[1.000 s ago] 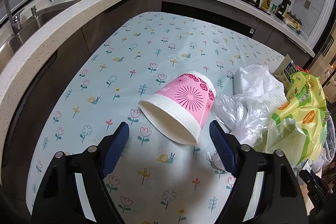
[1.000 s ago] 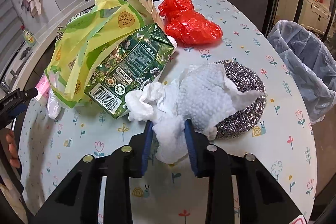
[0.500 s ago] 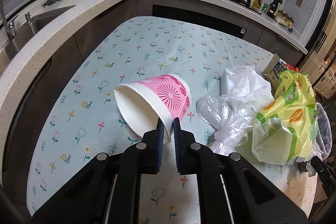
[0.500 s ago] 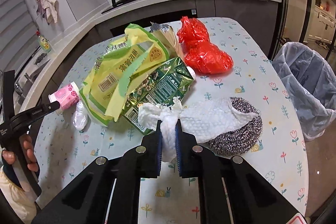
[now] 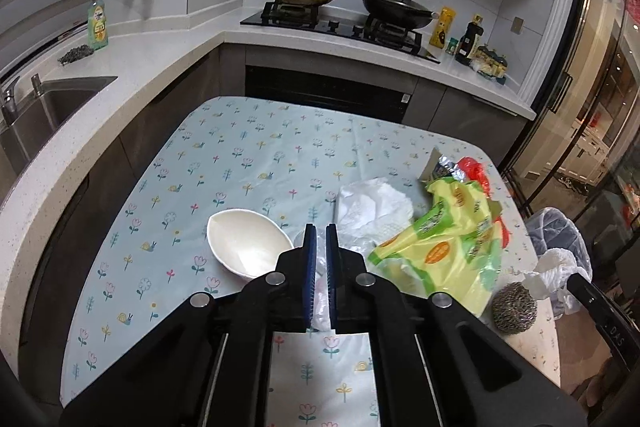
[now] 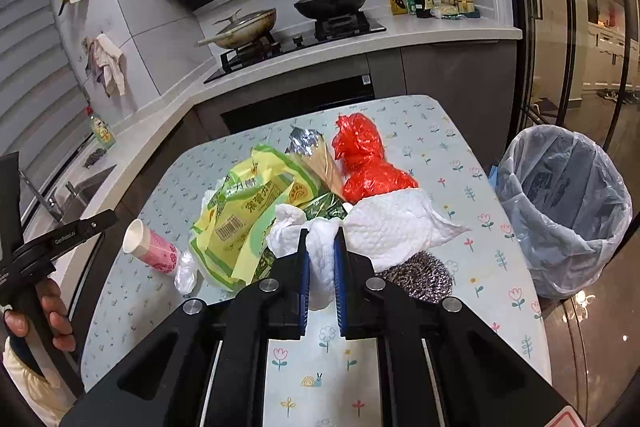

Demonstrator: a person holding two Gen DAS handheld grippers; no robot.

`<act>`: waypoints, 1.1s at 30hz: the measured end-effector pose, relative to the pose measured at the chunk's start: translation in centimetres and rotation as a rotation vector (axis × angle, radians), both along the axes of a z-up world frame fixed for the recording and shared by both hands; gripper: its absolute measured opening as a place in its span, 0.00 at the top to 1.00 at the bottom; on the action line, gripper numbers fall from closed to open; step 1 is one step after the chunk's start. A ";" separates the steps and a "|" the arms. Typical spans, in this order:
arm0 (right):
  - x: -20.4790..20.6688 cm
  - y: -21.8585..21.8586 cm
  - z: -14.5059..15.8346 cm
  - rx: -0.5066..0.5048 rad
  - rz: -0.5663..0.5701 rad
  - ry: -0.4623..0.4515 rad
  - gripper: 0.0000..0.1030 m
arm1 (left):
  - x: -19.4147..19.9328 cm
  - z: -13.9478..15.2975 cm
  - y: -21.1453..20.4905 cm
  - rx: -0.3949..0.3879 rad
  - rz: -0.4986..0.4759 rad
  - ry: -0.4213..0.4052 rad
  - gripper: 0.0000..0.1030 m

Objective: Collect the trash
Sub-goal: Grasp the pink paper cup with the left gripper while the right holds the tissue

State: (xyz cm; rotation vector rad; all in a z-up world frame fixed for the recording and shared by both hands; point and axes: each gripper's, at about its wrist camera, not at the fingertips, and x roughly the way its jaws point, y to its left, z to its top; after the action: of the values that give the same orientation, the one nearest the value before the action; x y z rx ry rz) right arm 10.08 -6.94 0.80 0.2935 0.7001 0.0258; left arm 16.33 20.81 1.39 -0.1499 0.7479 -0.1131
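A: Starting with the biggest thing, where does the lined bin [image 6: 564,211] sit from you?

B: Off the table's [image 6: 440,131] right edge, on the floor. Your right gripper [image 6: 320,267] is the nearer one; your left gripper [image 5: 319,259] has to cross the whole pile.

A: And the pile?

B: Yellow-green bag [image 6: 248,211], red bag [image 6: 364,163] and steel scourer [image 6: 416,271] lie between your two hands, none of them held.

A: What have I got hold of?

B: Right jaws nearly closed, pinching the white paper towel [image 6: 392,227], its loose end trailing toward the bin. Left jaws fully closed on the rim of the pink paper cup [image 5: 248,247], which looks to be off the cloth, mouth toward you.
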 end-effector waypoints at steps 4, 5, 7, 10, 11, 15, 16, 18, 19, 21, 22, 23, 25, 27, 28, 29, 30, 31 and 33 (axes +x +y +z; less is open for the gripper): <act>-0.7 -1.4 0.9 0.008 -0.027 -0.030 0.90 | -0.8 2.4 -1.2 -0.014 -0.034 -0.048 0.96; -0.8 -1.7 1.1 0.009 -0.032 -0.036 0.90 | -0.9 2.8 -1.4 -0.020 -0.041 -0.057 0.96; -1.0 -2.4 1.1 0.013 -0.046 -0.043 0.90 | -1.0 3.5 -1.7 -0.021 -0.046 -0.066 0.96; -1.2 -3.1 0.9 0.019 -0.064 -0.037 0.90 | -1.0 3.4 -0.9 -0.022 -0.030 -0.055 0.95; -1.2 -3.3 0.8 0.020 -0.066 -0.033 0.90 | -0.9 3.1 -0.2 -0.029 -0.022 -0.045 0.94; -1.2 -3.3 0.1 0.026 -0.068 -0.018 0.90 | 0.1 0.9 2.6 -0.009 0.022 0.019 0.42; -1.0 -3.3 -0.1 0.028 -0.068 -0.013 0.90 | 0.3 0.2 3.5 0.004 0.043 0.029 0.27; -0.9 -3.0 -0.4 0.030 -0.067 -0.005 0.90 | 1.0 -1.2 5.0 0.020 0.050 0.051 0.20; -0.7 -2.8 -0.5 0.028 -0.065 0.000 0.90 | 1.3 -1.8 5.5 0.035 0.062 0.068 0.20; -0.4 -2.4 -0.8 0.026 -0.061 0.008 0.90 | 1.9 -3.2 6.4 0.047 0.061 0.090 0.18; -0.2 -2.2 -1.0 0.026 -0.058 0.015 0.90 | 2.1 -3.7 6.5 0.061 0.066 0.097 0.17; 0.0 -2.0 -1.2 0.024 -0.055 0.018 0.90 | 2.2 -4.2 6.5 0.072 0.069 0.097 0.17; 0.3 -1.5 -1.4 0.017 -0.048 0.028 0.90 | 2.1 -5.0 6.1 0.071 0.055 0.104 0.13; 0.7 -1.0 -1.6 0.012 -0.041 0.037 0.90 | 2.1 -5.7 5.6 0.061 0.050 0.118 0.11; 0.8 -0.8 -1.7 0.010 -0.039 0.040 0.90 | 2.2 -6.1 5.3 0.051 0.047 0.127 0.11; 1.0 -0.7 -1.7 0.008 -0.038 0.044 0.90 | 2.3 -6.3 5.1 0.039 0.042 0.130 0.11; 1.2 -0.5 -1.7 0.007 -0.037 0.046 0.90 | 2.4 -6.4 4.7 0.030 0.036 0.128 0.11; 1.3 -0.4 -1.8 0.006 -0.036 0.048 0.90 | 2.4 -6.5 4.3 0.031 0.030 0.122 0.11; 1.5 -0.2 -1.8 0.004 -0.033 0.051 0.90 | 2.5 -6.8 3.4 0.053 0.015 0.103 0.10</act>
State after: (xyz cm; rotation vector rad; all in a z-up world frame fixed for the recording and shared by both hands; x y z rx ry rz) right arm 11.59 -7.17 -0.97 0.3101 0.7457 -0.0117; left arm 18.79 24.21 -5.38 -0.1116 0.8518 -0.0719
